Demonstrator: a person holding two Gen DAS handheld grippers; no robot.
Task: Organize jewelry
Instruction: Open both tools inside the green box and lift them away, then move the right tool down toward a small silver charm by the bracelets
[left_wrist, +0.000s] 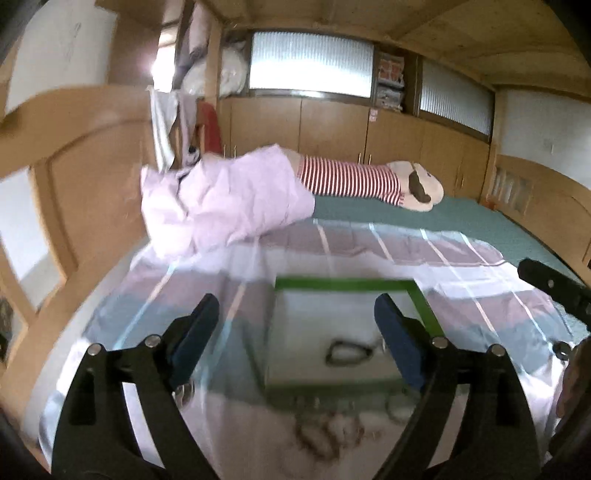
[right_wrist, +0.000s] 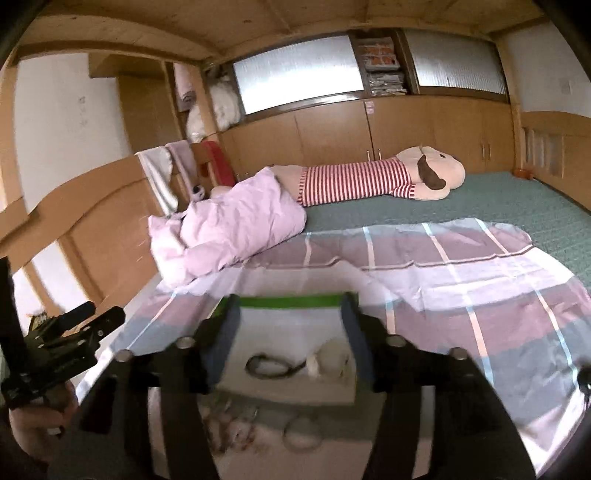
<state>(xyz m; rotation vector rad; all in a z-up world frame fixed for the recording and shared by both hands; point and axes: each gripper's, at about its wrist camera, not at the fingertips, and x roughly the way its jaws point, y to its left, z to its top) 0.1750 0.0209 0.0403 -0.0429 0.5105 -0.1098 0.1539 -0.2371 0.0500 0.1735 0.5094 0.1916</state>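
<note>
A shallow white box with a green rim (left_wrist: 347, 285) (right_wrist: 288, 302) lies on the checked sheet. A dark looped bracelet (left_wrist: 345, 352) (right_wrist: 269, 365) lies inside it, and a pale item (right_wrist: 330, 360) lies beside the bracelet. Beaded jewelry (left_wrist: 325, 435) (right_wrist: 232, 428) and a pale ring-shaped piece (right_wrist: 301, 432) (left_wrist: 397, 406) lie on the sheet in front of the box. My left gripper (left_wrist: 295, 332) is open, above the box's near left part. My right gripper (right_wrist: 290, 332) is open, its fingers astride the box. Both are empty. The frames are blurred.
The bed has a checked pink and grey sheet (right_wrist: 461, 280) over a green mattress cover (right_wrist: 517, 206). A crumpled pink quilt (left_wrist: 221, 199) and a long striped plush toy (left_wrist: 369, 181) lie at the back. Wooden cabinets (left_wrist: 332, 125) line the far wall. A wooden bed rail (left_wrist: 74, 147) stands at the left.
</note>
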